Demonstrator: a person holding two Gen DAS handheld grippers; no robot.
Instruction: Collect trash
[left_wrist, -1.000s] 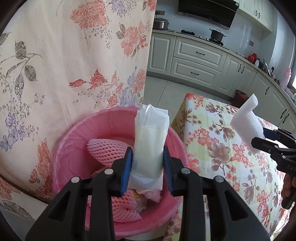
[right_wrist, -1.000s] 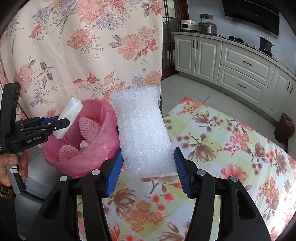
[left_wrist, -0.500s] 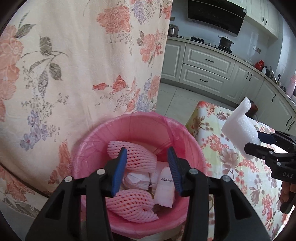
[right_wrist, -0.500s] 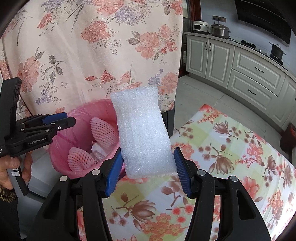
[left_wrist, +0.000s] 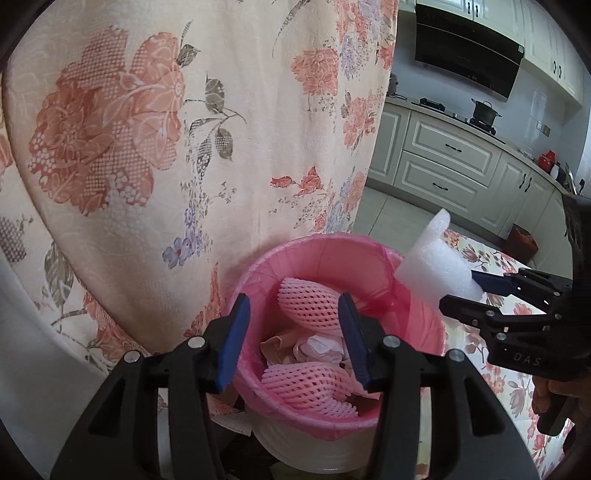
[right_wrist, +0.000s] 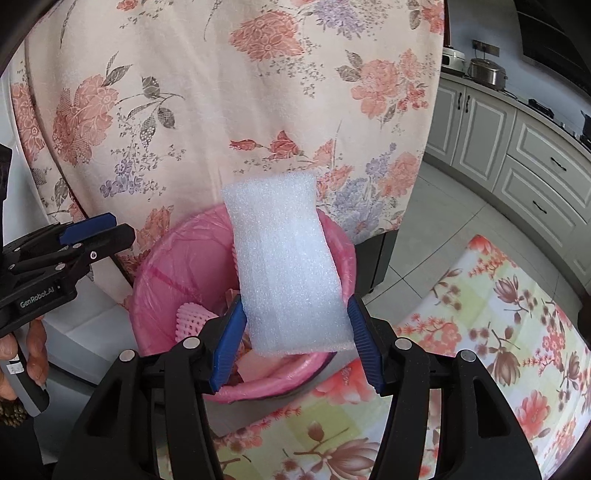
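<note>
Over the pink bin (right_wrist: 334, 236), right tongs (right_wrist: 295, 343) clamp the foam block (right_wrist: 288, 266); release next. Left tongs (left_wrist: 291, 339), empty, are opening.

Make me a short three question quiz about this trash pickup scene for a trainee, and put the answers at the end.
1. True or false: the right gripper holds the white foam pad between its jaws.
2. What lies between the jaws of the left gripper? A) a plastic wrapper B) nothing C) a foam net
3. Name one kind of trash already inside the pink bin.

Key
1. True; the pad stands upright in the jaws, above the bin.
2. B; the jaws are opening and grip nothing, with the bin's contents showing beyond them.
3. Pink foam fruit nets, or crumpled paper.
</note>
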